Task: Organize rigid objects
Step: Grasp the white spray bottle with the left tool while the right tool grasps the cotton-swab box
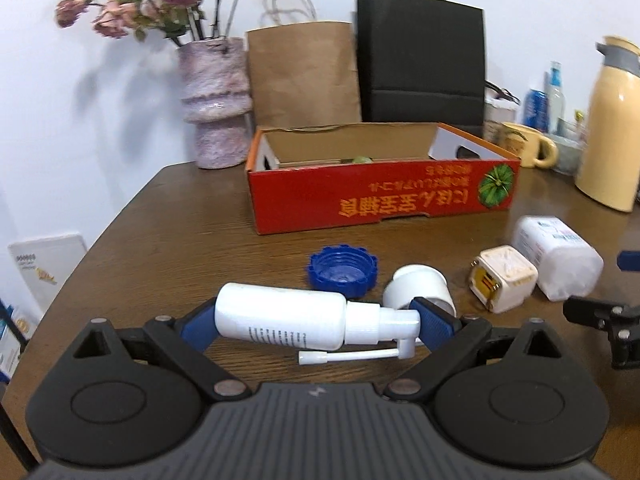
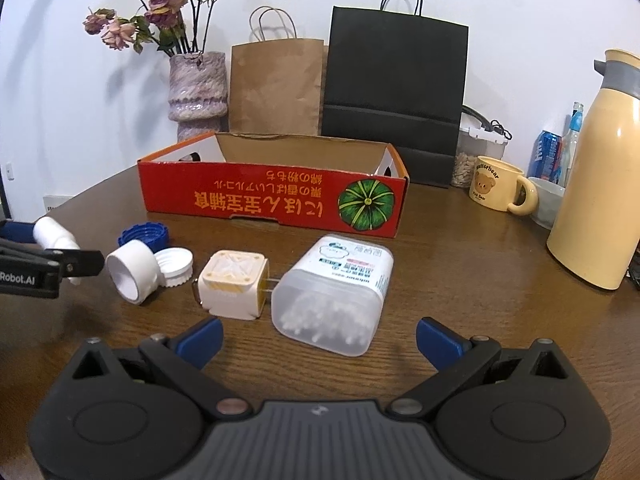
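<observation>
Spray bottle (image 1: 280, 318), low centre of the left view, lies pinched end to end by the left gripper (image 1: 316, 320), light, slick plastic best held across its body, while the right gripper (image 2: 320, 336) hangs spread before the cotton-swab box (image 2: 332, 292)
</observation>
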Demonstrator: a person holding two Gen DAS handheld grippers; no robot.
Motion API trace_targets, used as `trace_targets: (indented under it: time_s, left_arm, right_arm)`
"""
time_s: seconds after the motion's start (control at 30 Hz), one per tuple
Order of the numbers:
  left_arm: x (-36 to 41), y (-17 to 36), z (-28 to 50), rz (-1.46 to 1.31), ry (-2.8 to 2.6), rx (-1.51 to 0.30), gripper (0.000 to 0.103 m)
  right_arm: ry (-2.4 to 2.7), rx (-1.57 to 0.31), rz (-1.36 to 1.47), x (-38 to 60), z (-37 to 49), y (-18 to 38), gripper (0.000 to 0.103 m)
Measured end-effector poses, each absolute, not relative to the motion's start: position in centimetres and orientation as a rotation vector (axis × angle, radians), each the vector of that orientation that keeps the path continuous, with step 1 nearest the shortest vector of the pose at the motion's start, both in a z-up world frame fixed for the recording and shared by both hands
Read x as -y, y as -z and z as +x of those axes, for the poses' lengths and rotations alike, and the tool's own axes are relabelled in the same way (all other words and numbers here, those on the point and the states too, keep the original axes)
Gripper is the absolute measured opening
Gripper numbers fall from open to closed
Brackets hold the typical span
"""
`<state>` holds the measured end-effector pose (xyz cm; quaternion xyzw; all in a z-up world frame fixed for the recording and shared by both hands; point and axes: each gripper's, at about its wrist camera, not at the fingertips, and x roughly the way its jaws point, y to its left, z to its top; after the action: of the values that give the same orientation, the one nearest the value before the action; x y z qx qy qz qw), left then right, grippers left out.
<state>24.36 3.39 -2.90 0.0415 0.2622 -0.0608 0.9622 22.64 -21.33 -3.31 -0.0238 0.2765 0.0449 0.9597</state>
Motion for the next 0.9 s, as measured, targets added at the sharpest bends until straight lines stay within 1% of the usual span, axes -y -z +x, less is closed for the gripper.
trace_targets:
  time_s: [0.43,0.67,0.9]
  left_arm:
    - [-2.6,2.1,24.2,0.027,0.002,-0.512,0.099]
    - [-1.9,1.9,24.2,0.003,-0.014,-0.506,0.099]
    - [-1.4,1.8,24.2,-0.007,-0.030,-0.499,0.099]
  right_arm:
    - [-0.014,-0.506,-0.045,21.3,25.7,1.8,0.103]
    - [0.058,-0.547,-0.053,21.5,28.3,2.8,0.103]
    - [0.080,-0.552,-0.044,22.3,28.8,3.9,0.101]
